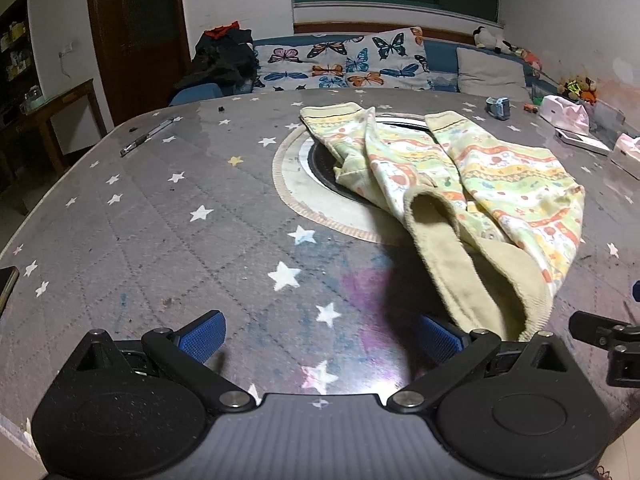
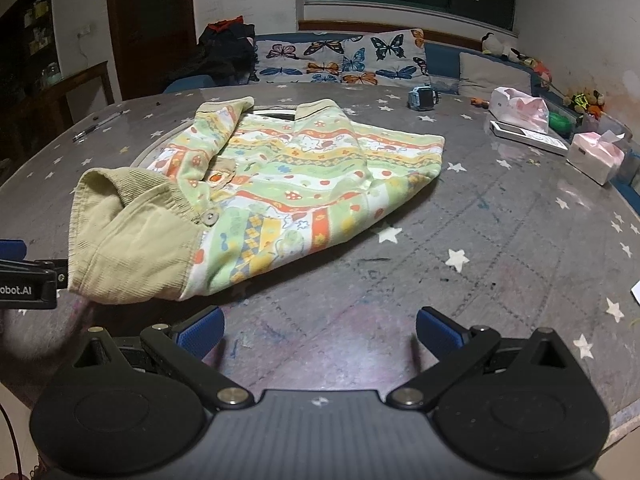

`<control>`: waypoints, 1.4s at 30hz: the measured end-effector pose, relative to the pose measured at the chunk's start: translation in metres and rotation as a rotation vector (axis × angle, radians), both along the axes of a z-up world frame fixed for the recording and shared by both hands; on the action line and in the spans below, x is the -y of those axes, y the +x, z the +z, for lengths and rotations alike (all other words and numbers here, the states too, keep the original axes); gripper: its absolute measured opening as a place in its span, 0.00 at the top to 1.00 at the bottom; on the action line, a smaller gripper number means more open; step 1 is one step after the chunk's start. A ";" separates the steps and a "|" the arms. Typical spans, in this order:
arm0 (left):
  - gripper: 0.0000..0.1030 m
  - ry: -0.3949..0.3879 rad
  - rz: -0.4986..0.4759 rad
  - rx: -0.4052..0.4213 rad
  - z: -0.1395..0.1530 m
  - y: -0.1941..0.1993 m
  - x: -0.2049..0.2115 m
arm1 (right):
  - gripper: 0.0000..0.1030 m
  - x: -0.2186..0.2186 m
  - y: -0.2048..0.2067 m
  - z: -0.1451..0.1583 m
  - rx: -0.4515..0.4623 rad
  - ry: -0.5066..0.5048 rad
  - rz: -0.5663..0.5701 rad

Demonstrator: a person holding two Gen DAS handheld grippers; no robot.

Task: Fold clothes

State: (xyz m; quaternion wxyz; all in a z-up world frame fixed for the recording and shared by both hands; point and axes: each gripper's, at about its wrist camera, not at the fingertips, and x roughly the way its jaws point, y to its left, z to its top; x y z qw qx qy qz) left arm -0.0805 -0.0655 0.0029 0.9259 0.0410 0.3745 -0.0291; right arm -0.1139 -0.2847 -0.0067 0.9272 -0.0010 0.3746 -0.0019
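Striped, patterned trousers [image 1: 472, 184] lie crumpled on the star-printed table [image 1: 160, 240], seen from the left gripper [image 1: 322, 336], whose blue pads stand wide apart and hold nothing; the waistband [image 1: 480, 280] sits just ahead and to its right, legs running away toward the sofa. From the right gripper [image 2: 320, 332], equally spread and empty, the trousers [image 2: 280, 184] lie ahead and leftward, waistband [image 2: 128, 240] nearest, closer to the left gripper [image 2: 28, 280] at the frame's edge.

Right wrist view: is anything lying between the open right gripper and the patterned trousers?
No. Between the right gripper and the trousers lies only bare star-print table cover.
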 end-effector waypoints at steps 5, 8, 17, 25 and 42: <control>0.00 -0.002 -0.007 0.003 0.001 -0.003 0.002 | 0.00 -0.006 -0.002 0.001 0.001 -0.007 0.016; 0.00 -0.003 -0.009 0.005 0.002 -0.005 0.003 | 0.00 -0.009 -0.002 0.002 0.003 -0.009 0.025; 0.00 0.002 -0.014 0.006 0.003 -0.008 0.007 | 0.00 -0.015 -0.004 0.003 0.005 -0.008 0.036; 0.00 0.004 -0.015 0.003 0.001 -0.009 0.010 | 0.00 -0.014 -0.004 0.004 0.008 -0.002 0.034; 0.00 0.007 -0.013 -0.007 0.000 -0.006 0.013 | 0.00 -0.014 -0.003 0.003 0.004 0.010 0.036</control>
